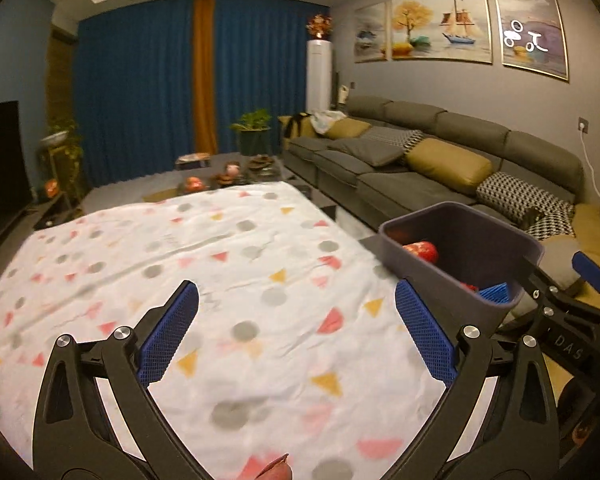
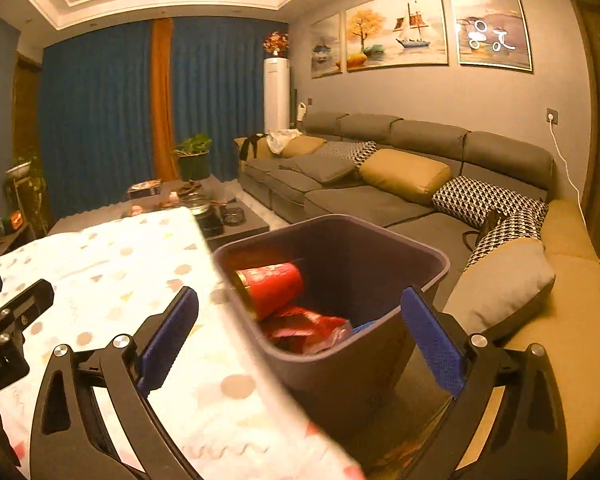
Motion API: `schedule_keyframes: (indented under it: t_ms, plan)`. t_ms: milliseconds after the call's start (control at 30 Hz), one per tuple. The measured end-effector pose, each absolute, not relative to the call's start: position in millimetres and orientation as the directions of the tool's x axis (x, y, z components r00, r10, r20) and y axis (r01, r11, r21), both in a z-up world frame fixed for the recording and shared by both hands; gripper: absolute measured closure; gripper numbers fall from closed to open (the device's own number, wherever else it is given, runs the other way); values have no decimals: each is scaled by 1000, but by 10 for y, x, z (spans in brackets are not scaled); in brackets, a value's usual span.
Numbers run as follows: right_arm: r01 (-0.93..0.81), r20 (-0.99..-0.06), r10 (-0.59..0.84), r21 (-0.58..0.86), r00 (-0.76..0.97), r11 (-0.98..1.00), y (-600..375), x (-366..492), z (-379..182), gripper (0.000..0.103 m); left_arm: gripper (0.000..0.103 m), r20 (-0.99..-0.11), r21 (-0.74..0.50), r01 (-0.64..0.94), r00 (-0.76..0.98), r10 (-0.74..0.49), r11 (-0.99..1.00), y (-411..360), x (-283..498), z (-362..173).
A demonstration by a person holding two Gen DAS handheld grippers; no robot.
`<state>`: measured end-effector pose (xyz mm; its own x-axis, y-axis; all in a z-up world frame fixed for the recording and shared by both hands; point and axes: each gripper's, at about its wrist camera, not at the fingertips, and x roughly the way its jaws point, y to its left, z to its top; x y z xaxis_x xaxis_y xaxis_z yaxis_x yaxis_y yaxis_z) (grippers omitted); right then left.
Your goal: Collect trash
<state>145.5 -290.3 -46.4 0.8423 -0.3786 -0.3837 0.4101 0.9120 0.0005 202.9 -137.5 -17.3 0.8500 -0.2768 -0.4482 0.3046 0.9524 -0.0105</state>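
Note:
A dark grey trash bin (image 2: 428,264) stands beside the right edge of the table; it also shows in the left wrist view (image 1: 440,276). Inside lie a red can (image 2: 270,286), crumpled red wrappers (image 2: 304,330) and something blue. My right gripper (image 2: 300,332) is open and empty, just in front of the bin's near rim. My left gripper (image 1: 296,328) is open and empty above the patterned tablecloth (image 1: 220,264). A small reddish scrap (image 1: 278,470) shows at the bottom edge between the left jaws. The right gripper (image 1: 580,292) appears at the right of the left wrist view.
A grey sofa (image 2: 380,196) with yellow and checked cushions runs along the right wall. A dark coffee table (image 2: 224,220) with dishes stands beyond the table. Blue curtains (image 1: 140,80), a potted plant (image 1: 254,130) and a TV (image 1: 0,160) are farther off.

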Motion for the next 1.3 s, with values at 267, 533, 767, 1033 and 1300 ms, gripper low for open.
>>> schedule_keyframes:
  t_ms: [267, 533, 767, 1033, 1300]
  plan:
    - [366, -377, -339, 1, 862, 931, -2491, 1094, -451, 6, 6, -447, -71, 261, 854, -265, 963, -908, 1594, -156]
    - [338, -339, -319, -3, 885, 941, -2100, 734, -401, 6, 6, -437, -79, 223, 868, -235, 972, -556, 1257, -123]
    - [316, -319, -305, -16, 898, 948, -1836, 474, -378, 6, 6, -433, -91, 234, 866, -250, 968, -387, 1022, -115]
    - [316, -310, -310, -32, 899, 948, -1705, 328, -374, 6, 6, -439, -119, 224, 862, -254, 967, -221, 902, -139]
    - [317, -306, -312, -35, 900, 948, -1679, 264, -367, 6, 6, -432, -130, 233, 861, -267, 964, -198, 832, -114]
